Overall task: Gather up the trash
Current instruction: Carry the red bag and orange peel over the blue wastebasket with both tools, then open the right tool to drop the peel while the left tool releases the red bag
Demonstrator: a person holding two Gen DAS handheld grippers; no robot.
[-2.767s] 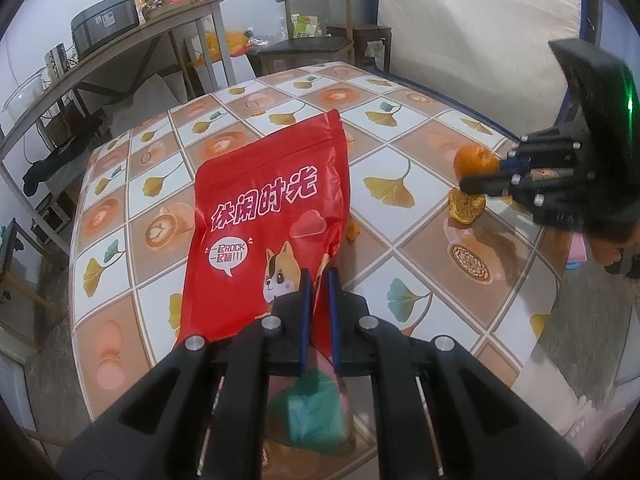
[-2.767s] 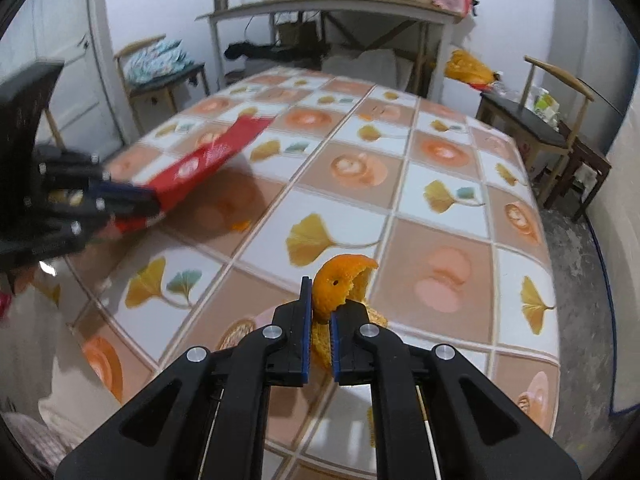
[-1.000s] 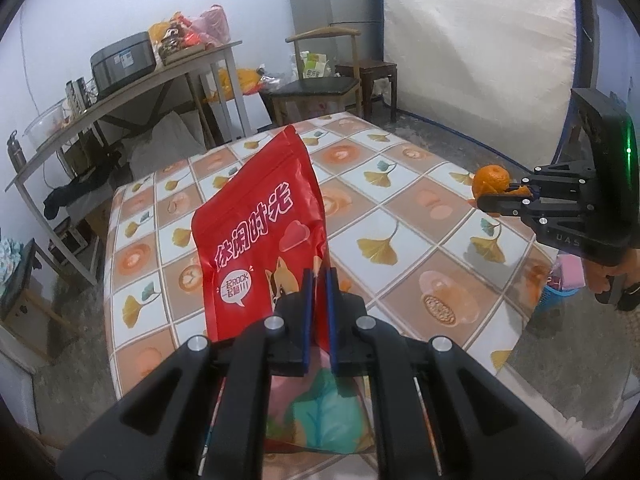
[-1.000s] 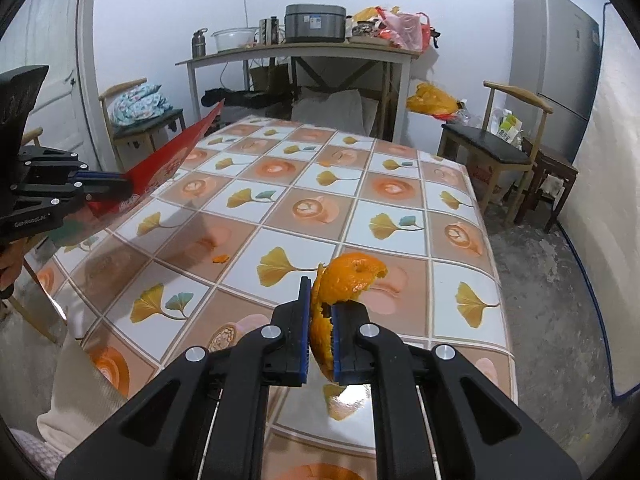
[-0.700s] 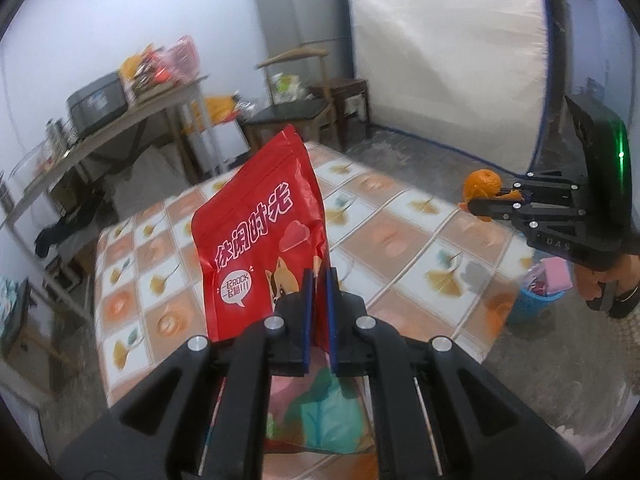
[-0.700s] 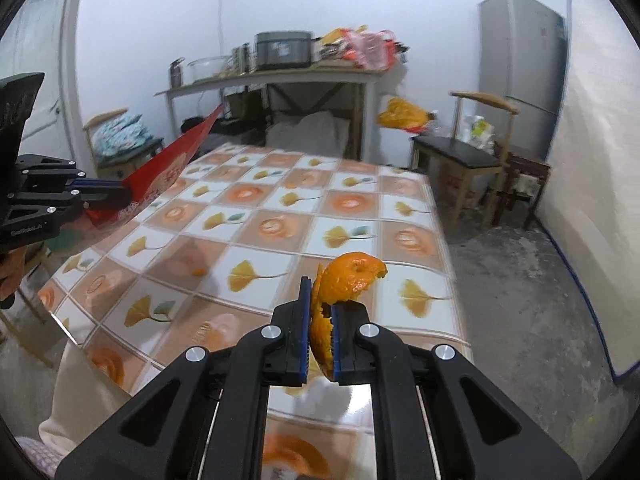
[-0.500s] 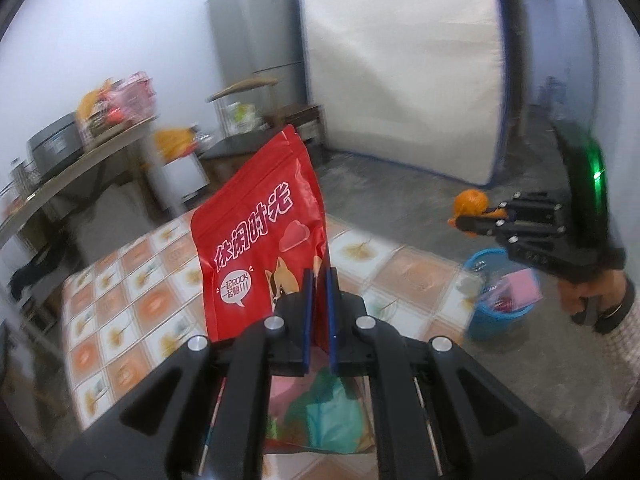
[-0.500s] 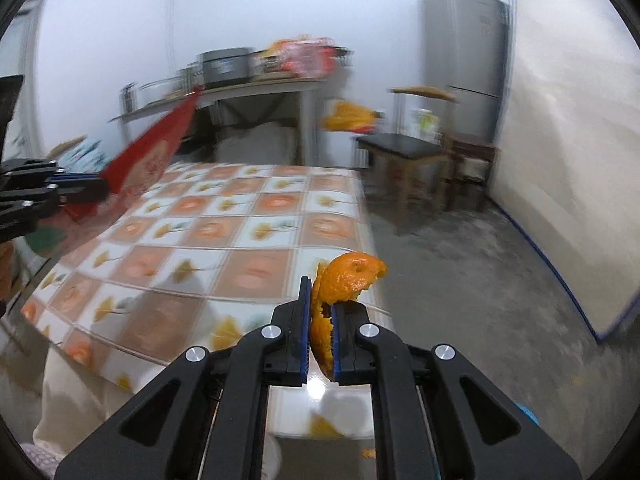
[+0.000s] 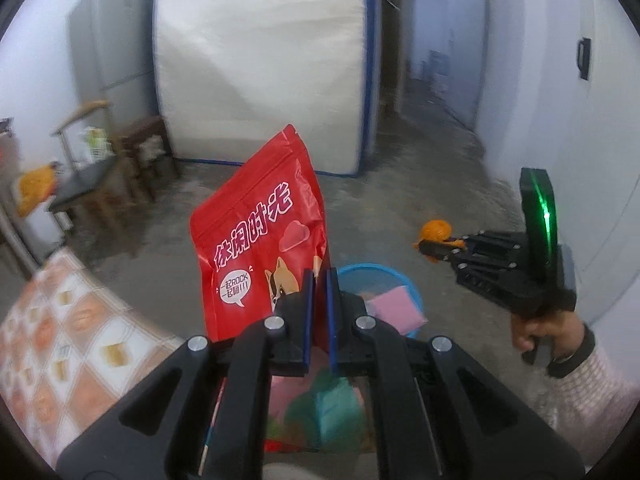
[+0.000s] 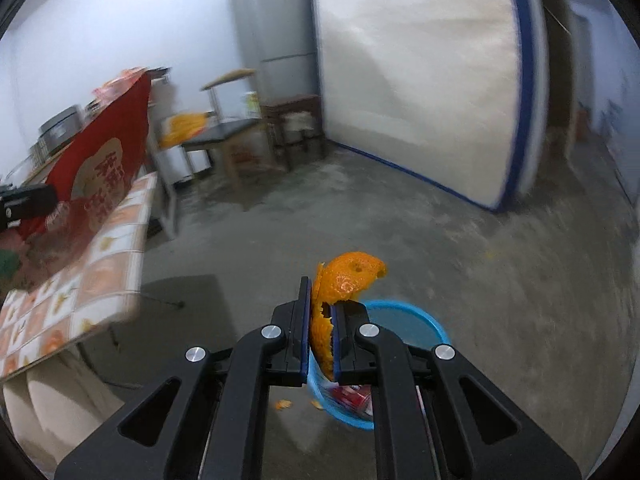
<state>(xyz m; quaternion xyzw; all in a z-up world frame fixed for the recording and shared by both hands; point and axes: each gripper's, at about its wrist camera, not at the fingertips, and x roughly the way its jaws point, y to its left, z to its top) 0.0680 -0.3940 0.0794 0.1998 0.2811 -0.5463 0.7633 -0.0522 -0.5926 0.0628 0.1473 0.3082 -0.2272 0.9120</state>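
Observation:
My left gripper (image 9: 317, 280) is shut on the lower edge of a red snack bag (image 9: 260, 236), which stands upright above its fingers. Behind the bag on the floor sits a blue trash basket (image 9: 396, 276) with pink wrappers inside. My right gripper (image 10: 321, 312) is shut on a curled piece of orange peel (image 10: 346, 276), held above the same blue basket (image 10: 404, 320). In the left wrist view the right gripper (image 9: 424, 245) shows at the right with the peel (image 9: 435, 230), held by a hand (image 9: 544, 328). The red bag (image 10: 100, 160) and left gripper also show at the left in the right wrist view.
The table with a tiled ginkgo-pattern cloth (image 10: 100, 260) is on the left, its edge close to the basket. A large white mattress (image 10: 412, 100) leans on the far wall beside a fridge (image 10: 276, 36). Wooden chairs (image 10: 240, 136) stand near it. Small peel scraps (image 10: 285, 404) lie on the concrete floor.
Both grippers have swung away from the table toward the floor on its right side. The blue basket has come into view below them. The bag and the peel stay gripped.

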